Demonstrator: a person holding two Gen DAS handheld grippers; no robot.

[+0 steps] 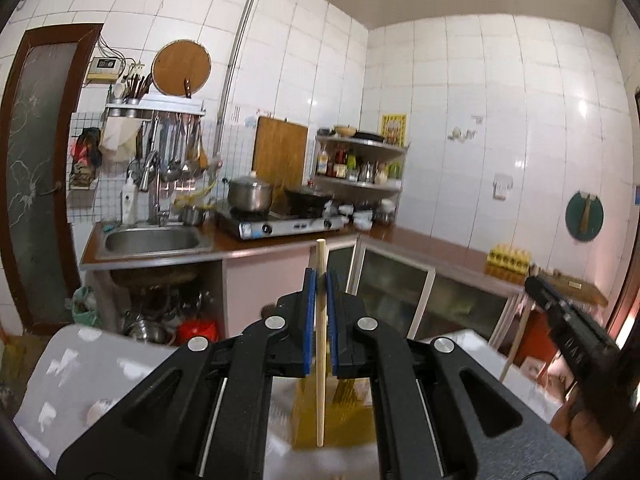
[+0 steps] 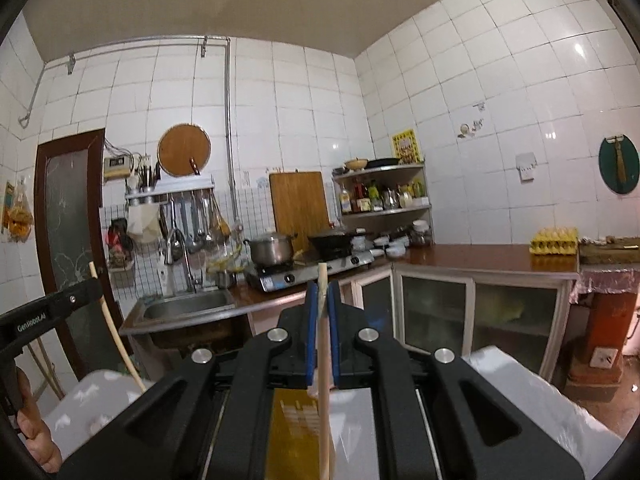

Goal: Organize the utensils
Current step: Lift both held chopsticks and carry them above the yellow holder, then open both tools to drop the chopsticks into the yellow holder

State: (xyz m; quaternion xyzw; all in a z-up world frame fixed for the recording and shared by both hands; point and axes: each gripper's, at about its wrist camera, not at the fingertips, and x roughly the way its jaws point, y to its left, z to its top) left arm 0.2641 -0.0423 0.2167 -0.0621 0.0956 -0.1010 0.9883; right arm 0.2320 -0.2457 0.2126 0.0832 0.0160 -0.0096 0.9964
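A white plastic-covered table spreads beneath both tools, and on it a yellow slotted utensil holder is seen, blurred, directly below the raised grippers — presumably the place where the sticks are meant to end up. The tiled kitchen wall and the brown countertop lie well beyond, so the work is judged to be kept over the table alone.

The left gripper is held level and pointed toward the room, its blue-padded jaws closed on a pale wooden chopstick, which stands nearly upright with its lower end hanging over the holder. The right gripper is posed the same way, its jaws pinched on a second pale wooden chopstick, likewise close to vertical. Each stick is gripped near its upper end, probably so that the long lower part can be lowered into a slot — a grip that leaves the tip free to swing. The two tools are held side by side, apart.
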